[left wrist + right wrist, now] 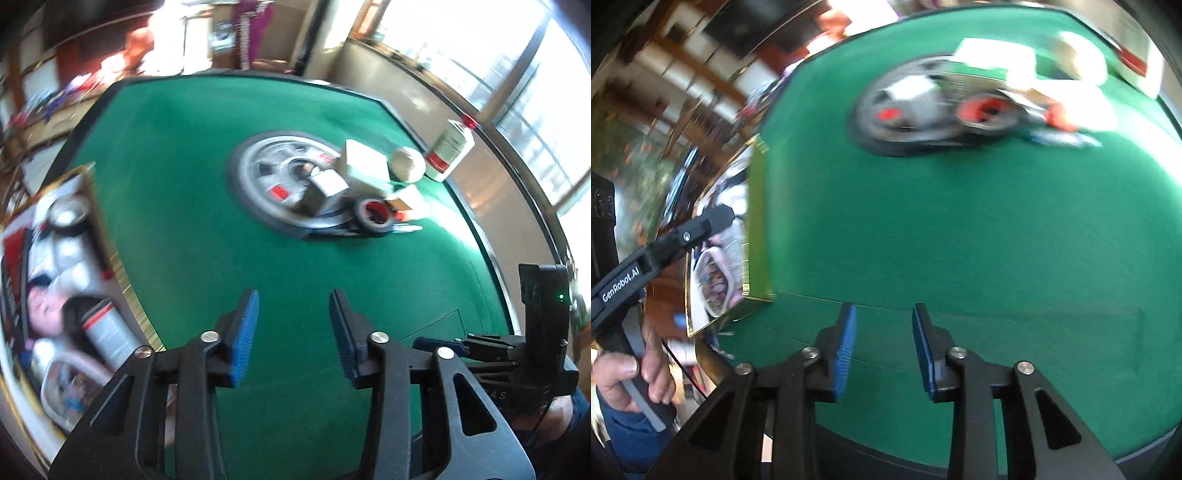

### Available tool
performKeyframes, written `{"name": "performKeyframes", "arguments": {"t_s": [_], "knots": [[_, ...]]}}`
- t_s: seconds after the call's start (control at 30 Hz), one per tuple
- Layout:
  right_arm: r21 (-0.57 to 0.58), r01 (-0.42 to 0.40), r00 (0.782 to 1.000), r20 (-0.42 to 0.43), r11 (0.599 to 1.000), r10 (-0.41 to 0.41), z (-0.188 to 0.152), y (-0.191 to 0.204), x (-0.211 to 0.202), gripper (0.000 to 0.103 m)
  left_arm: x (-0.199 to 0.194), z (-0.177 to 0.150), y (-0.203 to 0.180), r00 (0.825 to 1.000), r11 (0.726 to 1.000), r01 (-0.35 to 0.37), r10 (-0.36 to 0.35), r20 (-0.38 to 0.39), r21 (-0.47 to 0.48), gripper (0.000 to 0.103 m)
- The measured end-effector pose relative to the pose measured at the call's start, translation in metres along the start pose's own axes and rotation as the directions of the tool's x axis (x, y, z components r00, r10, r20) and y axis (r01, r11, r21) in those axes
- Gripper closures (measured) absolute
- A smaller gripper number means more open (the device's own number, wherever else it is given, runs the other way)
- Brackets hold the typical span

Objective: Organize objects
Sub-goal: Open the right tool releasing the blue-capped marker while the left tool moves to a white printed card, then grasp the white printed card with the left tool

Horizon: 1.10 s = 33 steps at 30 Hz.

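A pile of objects sits mid-table on the green felt: two pale boxes (364,164), a grey cube (325,190), a tape roll with a red core (373,216), a beige ball (408,164) and a white bottle with a red band (448,151). They lie partly on a round silver and black disc (273,184). My left gripper (293,325) is open and empty, well short of the pile. My right gripper (882,345) is open and empty near the table's front edge. The pile is blurred in the right wrist view (990,107).
A gold-edged storage box (110,258) at the table's left holds a white can, a metal bowl and other items; it also shows in the right wrist view (757,229). The right gripper's body (543,332) is at the right of the left wrist view. Windows lie beyond the table.
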State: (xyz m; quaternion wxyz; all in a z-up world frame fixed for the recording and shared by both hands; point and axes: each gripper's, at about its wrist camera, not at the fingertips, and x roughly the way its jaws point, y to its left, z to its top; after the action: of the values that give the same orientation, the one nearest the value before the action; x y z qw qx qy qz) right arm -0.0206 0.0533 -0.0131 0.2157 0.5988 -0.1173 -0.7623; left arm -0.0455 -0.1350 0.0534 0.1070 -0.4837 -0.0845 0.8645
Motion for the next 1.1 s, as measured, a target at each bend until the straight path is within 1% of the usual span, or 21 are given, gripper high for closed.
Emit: {"name": "performKeyframes", "arguments": {"t_s": [0.07, 0.1, 0.13, 0.17, 0.23, 0.33, 0.43, 0.47, 0.6, 0.63, 0.7, 0.77, 0.83, 0.87, 1.0, 1.03, 1.1], "knots": [[0.035, 0.011, 1.0, 0.015, 0.999, -0.011, -0.004, -0.023, -0.011, 0.071, 0.013, 0.014, -0.02, 0.999, 0.997, -0.014, 0.012, 0.034, 0.081, 0.061], [0.048, 0.013, 1.0, 0.022, 0.999, -0.014, -0.006, -0.033, -0.016, 0.071, 0.022, 0.022, -0.03, 0.999, 0.992, -0.004, -0.002, 0.045, 0.128, 0.054], [0.061, 0.017, 0.999, 0.027, 0.998, -0.019, -0.008, -0.043, -0.021, 0.071, 0.028, 0.028, -0.035, 0.999, 0.988, -0.001, -0.007, 0.052, 0.152, 0.051], [0.075, 0.023, 0.999, 0.031, 0.997, -0.025, -0.01, -0.052, -0.026, 0.071, 0.036, 0.034, -0.04, 0.998, 0.985, -0.008, -0.003, 0.062, 0.172, 0.051], [0.094, 0.033, 0.999, 0.037, 0.995, -0.036, -0.016, -0.068, -0.034, 0.071, 0.056, 0.047, -0.047, 0.998, 0.979, -0.003, -0.009, 0.056, 0.201, 0.051], [0.123, 0.045, 0.998, 0.031, 0.991, -0.049, -0.023, -0.091, -0.042, 0.07, 0.085, 0.064, -0.048, 0.999, 0.979, -0.019, 0.01, 0.047, 0.203, 0.051], [0.154, 0.049, 0.998, 0.022, 0.987, -0.053, -0.029, -0.111, -0.047, 0.07, 0.114, 0.077, -0.045, 0.999, 0.98, -0.051, 0.05, 0.013, 0.19, 0.051], [0.162, 0.05, 0.998, 0.023, 0.985, -0.054, -0.031, -0.117, -0.049, 0.07, 0.121, 0.08, -0.046, 0.999, 0.98, -0.051, 0.051, 0.005, 0.19, 0.051], [0.18, 0.055, 0.998, 0.017, 0.982, -0.059, -0.033, -0.137, -0.054, 0.07, 0.151, 0.093, -0.051, 0.992, 0.969, -0.126, 0.13, -0.003, 0.211, 0.051], [0.183, 0.057, 0.998, 0.015, 0.981, -0.061, -0.033, -0.14, -0.054, 0.07, 0.162, 0.096, -0.051, 0.988, 0.966, -0.148, 0.156, -0.022, 0.213, 0.051], [0.187, 0.058, 0.998, 0.012, 0.981, -0.062, -0.032, -0.146, -0.054, 0.07, 0.177, 0.096, -0.045, 0.981, 0.969, -0.161, 0.177, -0.074, 0.188, 0.056], [0.186, 0.058, 0.998, 0.013, 0.981, -0.061, -0.03, -0.148, -0.055, 0.07, 0.174, 0.093, -0.041, 0.982, 0.974, -0.167, 0.178, -0.057, 0.153, 0.056], [0.189, 0.055, 0.998, 0.014, 0.98, -0.059, -0.027, -0.15, -0.055, 0.07, 0.169, 0.085, -0.039, 0.981, 0.975, -0.178, 0.186, -0.055, 0.135, 0.057], [0.19, 0.05, 0.998, 0.013, 0.98, -0.054, -0.024, -0.152, -0.054, 0.07, 0.165, 0.08, -0.038, 0.983, 0.977, -0.172, 0.179, -0.047, 0.126, 0.057], [0.164, 0.042, 0.999, 0.021, 0.986, -0.046, -0.005, -0.146, -0.052, 0.07, 0.13, 0.052, -0.033, 0.988, 0.985, -0.155, 0.156, -0.011, 0.08, 0.057], [0.144, 0.042, 0.999, 0.022, 0.989, -0.046, 0.002, -0.141, -0.05, 0.07, 0.121, 0.042, -0.032, 0.989, 0.987, -0.145, 0.146, -0.012, 0.074, 0.057], [0.095, 0.041, 0.999, 0.023, 0.995, -0.044, 0.016, -0.13, -0.046, 0.07, 0.105, 0.025, -0.028, 0.988, 0.988, -0.149, 0.15, -0.017, 0.049, 0.057]]}}
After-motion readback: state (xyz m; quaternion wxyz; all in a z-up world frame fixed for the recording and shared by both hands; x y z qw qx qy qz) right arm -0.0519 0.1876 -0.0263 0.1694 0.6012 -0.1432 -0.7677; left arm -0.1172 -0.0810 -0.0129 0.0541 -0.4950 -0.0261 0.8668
